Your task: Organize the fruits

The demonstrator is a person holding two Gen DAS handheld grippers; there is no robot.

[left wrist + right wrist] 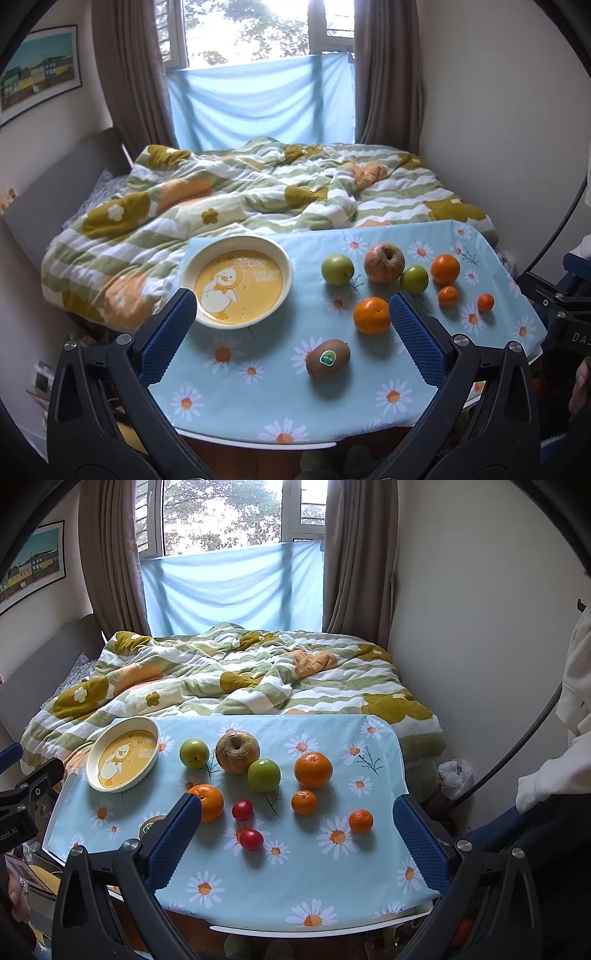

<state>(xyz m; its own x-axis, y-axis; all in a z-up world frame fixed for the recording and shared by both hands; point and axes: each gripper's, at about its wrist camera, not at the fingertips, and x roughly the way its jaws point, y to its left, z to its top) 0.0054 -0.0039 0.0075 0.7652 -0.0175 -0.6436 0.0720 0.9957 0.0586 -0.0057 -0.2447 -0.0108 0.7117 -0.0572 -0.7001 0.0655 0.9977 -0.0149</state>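
Note:
A cream bowl with a yellow duck picture (238, 280) (123, 757) sits empty at the table's far left. Loose fruit lies to its right: a wrinkled brown apple (384, 262) (237, 752), two green apples (337, 269) (263, 775), two big oranges (371, 315) (313, 770), small tangerines (304, 802), two red tomatoes (251, 839) and a kiwi with a sticker (327, 359). My left gripper (291, 321) is open and empty above the kiwi. My right gripper (297, 827) is open and empty above the tomatoes.
The small table has a blue daisy cloth (314, 882) with white front edge (295, 930). A bed with a green and yellow quilt (240, 192) lies just behind it. Walls stand close on both sides. A plastic bag (456, 777) lies on the floor at right.

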